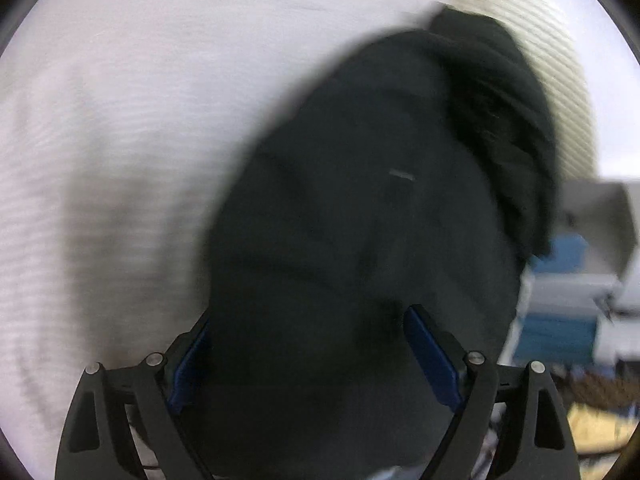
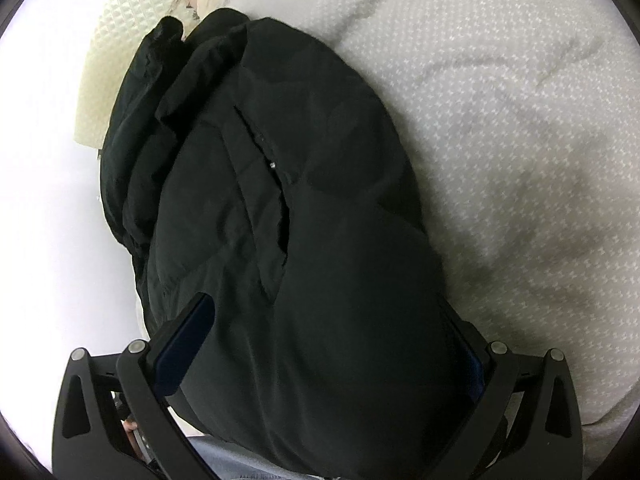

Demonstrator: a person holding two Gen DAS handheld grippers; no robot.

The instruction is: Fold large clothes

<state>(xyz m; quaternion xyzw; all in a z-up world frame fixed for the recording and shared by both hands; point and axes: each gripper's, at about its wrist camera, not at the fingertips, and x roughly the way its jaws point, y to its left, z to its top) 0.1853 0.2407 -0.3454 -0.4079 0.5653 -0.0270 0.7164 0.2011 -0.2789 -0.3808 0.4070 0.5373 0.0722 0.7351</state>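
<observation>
A large black jacket (image 1: 360, 208) lies bunched on a white bed cover (image 1: 140, 100); the left wrist view is blurred. My left gripper (image 1: 312, 320) stands wide open with the jacket's bulk between its blue pads (image 1: 432, 356). In the right wrist view the same jacket (image 2: 280, 200) shows a zip seam down its middle and a rumpled collar end at the far left. My right gripper (image 2: 332, 320) is also wide open astride the jacket's near end, its left pad (image 2: 184, 344) showing and its right one mostly hidden by the cloth.
The textured white bed cover (image 2: 500, 120) stretches to the right of the jacket. A cream quilted pillow (image 2: 120, 52) lies beyond the jacket's far end. Blue and grey boxes (image 1: 568, 304) stand off the bed's edge at the right of the left wrist view.
</observation>
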